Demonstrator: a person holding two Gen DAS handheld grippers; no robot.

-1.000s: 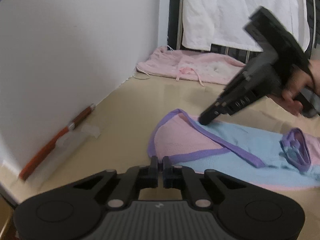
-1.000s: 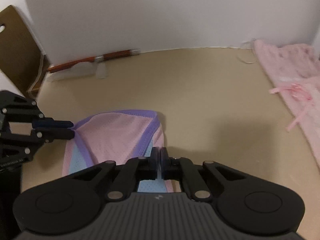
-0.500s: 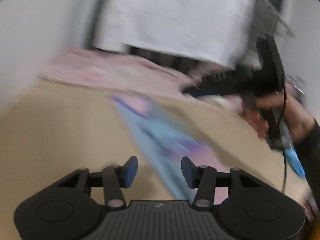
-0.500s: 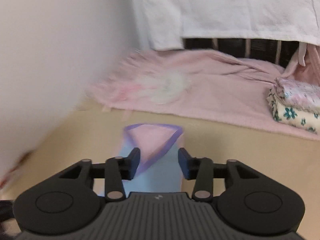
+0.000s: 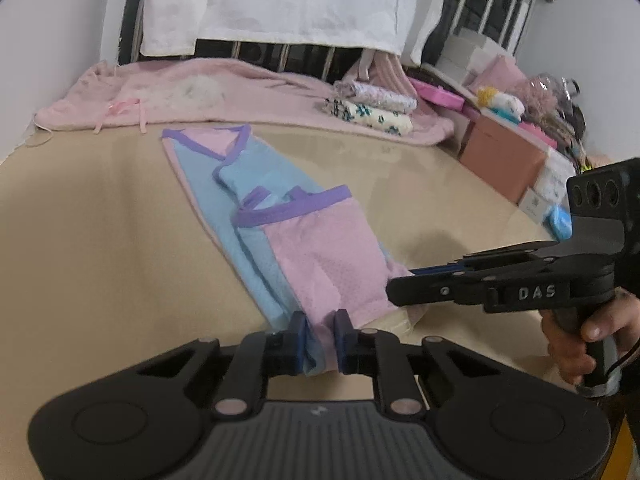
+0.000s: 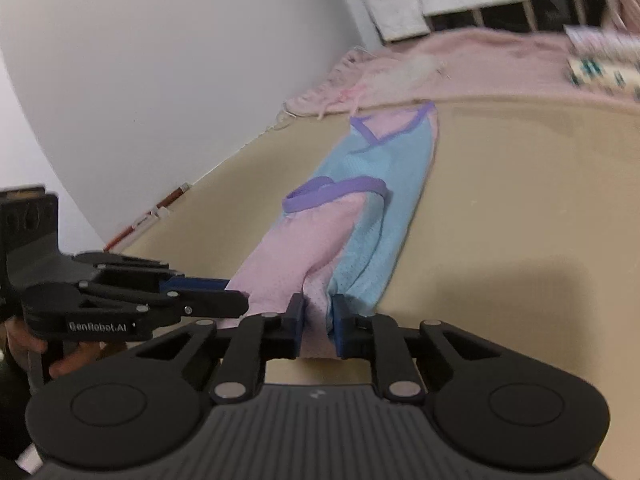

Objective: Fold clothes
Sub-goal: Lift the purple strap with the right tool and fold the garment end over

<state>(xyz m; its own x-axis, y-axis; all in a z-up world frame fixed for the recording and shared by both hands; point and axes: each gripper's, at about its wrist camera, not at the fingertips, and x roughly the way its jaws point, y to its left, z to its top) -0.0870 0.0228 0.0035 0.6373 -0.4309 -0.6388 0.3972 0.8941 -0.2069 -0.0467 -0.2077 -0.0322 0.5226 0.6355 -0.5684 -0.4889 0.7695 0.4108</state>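
A pink and light-blue garment with purple trim (image 5: 280,224) lies folded into a long strip on the tan surface, running away from me; it also shows in the right wrist view (image 6: 360,216). My left gripper (image 5: 319,340) has its jaws narrowed around the strip's near blue corner. My right gripper (image 6: 317,326) has its jaws narrowed around the near pink and blue edge beside it. Each gripper appears in the other's view, the right one (image 5: 400,290) and the left one (image 6: 236,300), both at the near end of the garment.
A pink blanket (image 5: 192,92) with folded floral cloths (image 5: 372,110) lies at the far edge, under white hanging laundry (image 5: 280,0). Boxes and clutter (image 5: 504,152) stand at the right. A white wall (image 6: 140,80) and an orange stick (image 6: 140,224) border the left.
Both grippers left the garment's collar end, opened, swung round to its opposite end, and have closed in on the near edge. The garment now lies as a long strip.
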